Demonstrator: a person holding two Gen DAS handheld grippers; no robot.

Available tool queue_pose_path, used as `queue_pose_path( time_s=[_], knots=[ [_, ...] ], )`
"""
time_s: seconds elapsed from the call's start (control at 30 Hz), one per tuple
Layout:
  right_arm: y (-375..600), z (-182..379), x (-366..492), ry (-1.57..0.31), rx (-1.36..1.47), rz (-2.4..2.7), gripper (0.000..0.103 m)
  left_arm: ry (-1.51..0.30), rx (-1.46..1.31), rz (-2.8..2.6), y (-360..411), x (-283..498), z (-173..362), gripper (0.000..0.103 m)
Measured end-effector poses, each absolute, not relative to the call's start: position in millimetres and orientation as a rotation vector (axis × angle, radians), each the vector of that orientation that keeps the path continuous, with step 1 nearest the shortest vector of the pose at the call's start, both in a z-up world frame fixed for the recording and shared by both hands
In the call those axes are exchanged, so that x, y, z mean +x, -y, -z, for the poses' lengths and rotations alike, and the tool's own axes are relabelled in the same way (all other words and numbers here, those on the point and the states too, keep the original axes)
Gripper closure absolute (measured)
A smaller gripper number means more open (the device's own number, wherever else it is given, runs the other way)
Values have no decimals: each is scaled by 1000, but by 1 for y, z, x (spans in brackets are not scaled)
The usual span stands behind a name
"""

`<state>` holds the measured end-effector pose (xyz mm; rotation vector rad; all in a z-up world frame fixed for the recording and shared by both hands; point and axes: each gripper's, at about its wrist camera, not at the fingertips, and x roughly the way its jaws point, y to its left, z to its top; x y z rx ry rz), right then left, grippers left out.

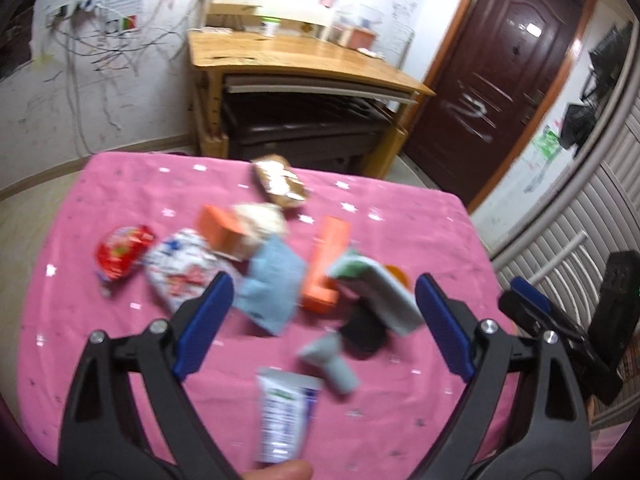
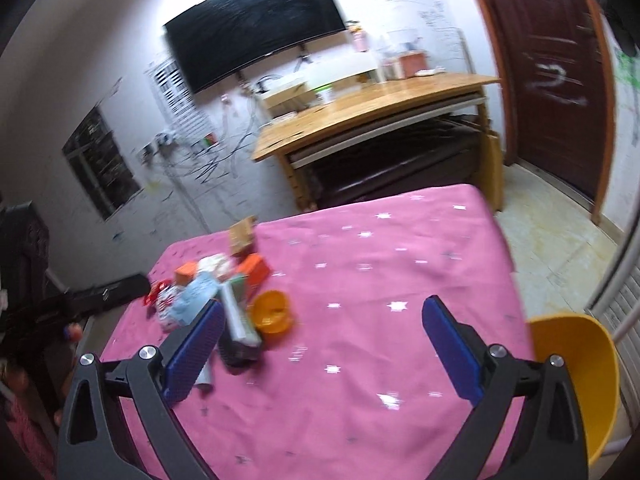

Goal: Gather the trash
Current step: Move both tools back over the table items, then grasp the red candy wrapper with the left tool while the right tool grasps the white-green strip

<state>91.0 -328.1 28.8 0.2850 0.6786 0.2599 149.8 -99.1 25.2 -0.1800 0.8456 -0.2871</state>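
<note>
nothing collected yet: trash pile (image 1: 280,272) sits w/ tube (image 1: 286,416) just ahead of left gripper (image 1: 320,320). right gripper (image 2: 320,348) over bare cloth. both released, empty.

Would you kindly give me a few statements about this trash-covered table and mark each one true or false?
1. The left gripper holds a box. False: it is open and holds nothing.
2. The right gripper is open. True.
3. The tablecloth is blue. False: it is pink with white stars.
4. A red wrapper lies at the pile's left end in the left wrist view. True.
5. The small orange bowl sits beside the pile. True.
</note>
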Motion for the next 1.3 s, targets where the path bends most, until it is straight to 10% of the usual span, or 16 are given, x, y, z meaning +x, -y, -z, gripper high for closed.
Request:
queue_pose_path(
  time_s=[0.83,1.17,1.3],
  knots=[
    [225,-19,126,-701,-16,-294,20,-882,76,186,-32,197,30,15],
    [215,-7,130,-732,-56,-282,39,-898,141,222,-25,213,45,47],
    [216,-5,134,-742,-56,-271,41,-894,151,250,-22,212,48,76]
  ],
)
